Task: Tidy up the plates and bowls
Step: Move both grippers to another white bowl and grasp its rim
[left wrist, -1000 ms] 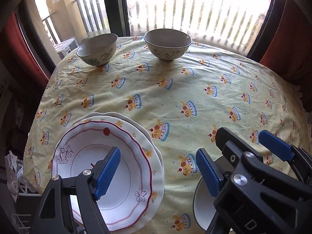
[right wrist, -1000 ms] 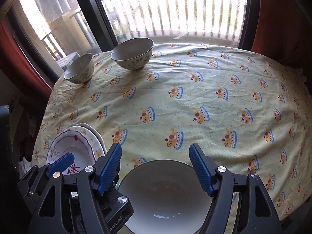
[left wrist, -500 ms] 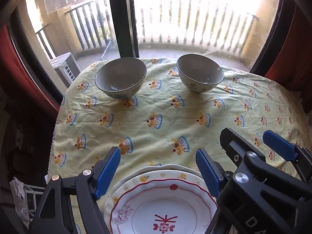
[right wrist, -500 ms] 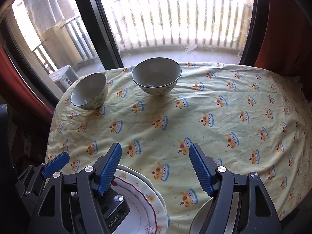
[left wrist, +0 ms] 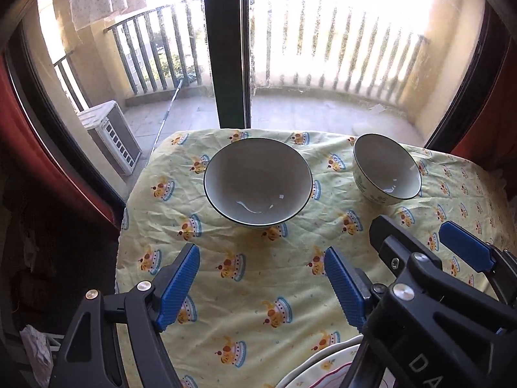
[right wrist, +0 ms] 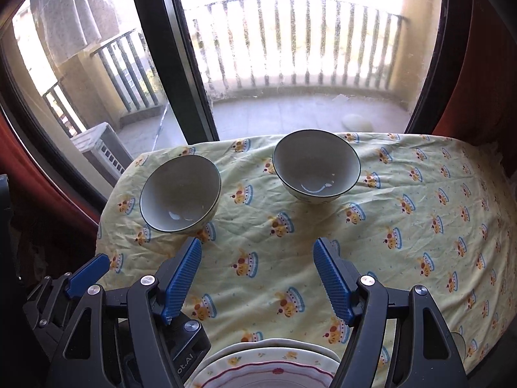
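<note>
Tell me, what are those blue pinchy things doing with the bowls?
A person is tidying dishes with a hand-held gripper in each hand. Both the left hand-held gripper and the right hand-held gripper are open and holding nothing. They hover over the tablecloth, pointing toward the left bowl and right bowl. Stacked plates sit nearest.

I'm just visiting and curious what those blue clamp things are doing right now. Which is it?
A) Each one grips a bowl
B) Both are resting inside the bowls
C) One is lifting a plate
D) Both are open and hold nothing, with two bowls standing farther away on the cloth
D: the left gripper and right gripper both gape open over bare tablecloth, while the left bowl and right bowl stand untouched beyond them.
</note>
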The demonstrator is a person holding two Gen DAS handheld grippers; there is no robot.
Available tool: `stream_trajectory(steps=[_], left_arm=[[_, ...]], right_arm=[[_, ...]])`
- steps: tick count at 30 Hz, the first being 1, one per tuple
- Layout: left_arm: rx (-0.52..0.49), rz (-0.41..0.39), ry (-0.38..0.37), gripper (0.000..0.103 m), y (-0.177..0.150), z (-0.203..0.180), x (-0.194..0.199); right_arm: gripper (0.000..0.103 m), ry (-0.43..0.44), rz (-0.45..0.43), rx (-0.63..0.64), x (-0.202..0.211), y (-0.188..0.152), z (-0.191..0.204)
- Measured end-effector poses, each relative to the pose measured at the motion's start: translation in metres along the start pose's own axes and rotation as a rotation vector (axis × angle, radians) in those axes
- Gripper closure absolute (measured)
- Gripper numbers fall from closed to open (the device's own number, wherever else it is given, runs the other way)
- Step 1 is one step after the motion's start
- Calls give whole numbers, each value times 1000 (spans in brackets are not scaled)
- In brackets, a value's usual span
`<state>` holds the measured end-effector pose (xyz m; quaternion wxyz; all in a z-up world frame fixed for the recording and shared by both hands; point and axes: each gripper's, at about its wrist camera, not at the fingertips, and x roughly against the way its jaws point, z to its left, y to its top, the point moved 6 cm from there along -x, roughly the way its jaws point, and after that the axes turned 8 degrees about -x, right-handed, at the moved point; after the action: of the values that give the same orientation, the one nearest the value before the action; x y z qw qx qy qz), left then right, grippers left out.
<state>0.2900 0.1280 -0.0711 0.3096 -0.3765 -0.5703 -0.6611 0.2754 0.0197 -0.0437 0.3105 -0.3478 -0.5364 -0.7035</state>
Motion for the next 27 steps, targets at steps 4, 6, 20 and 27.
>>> stream_trajectory(steps=[4,6,20,27], left_arm=[[-13,-9,4,22,12,15,-15],[-17,-10,7,22,18,21,-26],[-53,15,24,27,45,47,-96],[-61,29,2,43,50,52,-115]], right_arm=[[28,-13,-3,-11,-15,11,16],[28,-21,-4,-5,-24,16,23],[38,-81,33,-2,-102,39,47],[49,-70,41,-5,-126,46,56]])
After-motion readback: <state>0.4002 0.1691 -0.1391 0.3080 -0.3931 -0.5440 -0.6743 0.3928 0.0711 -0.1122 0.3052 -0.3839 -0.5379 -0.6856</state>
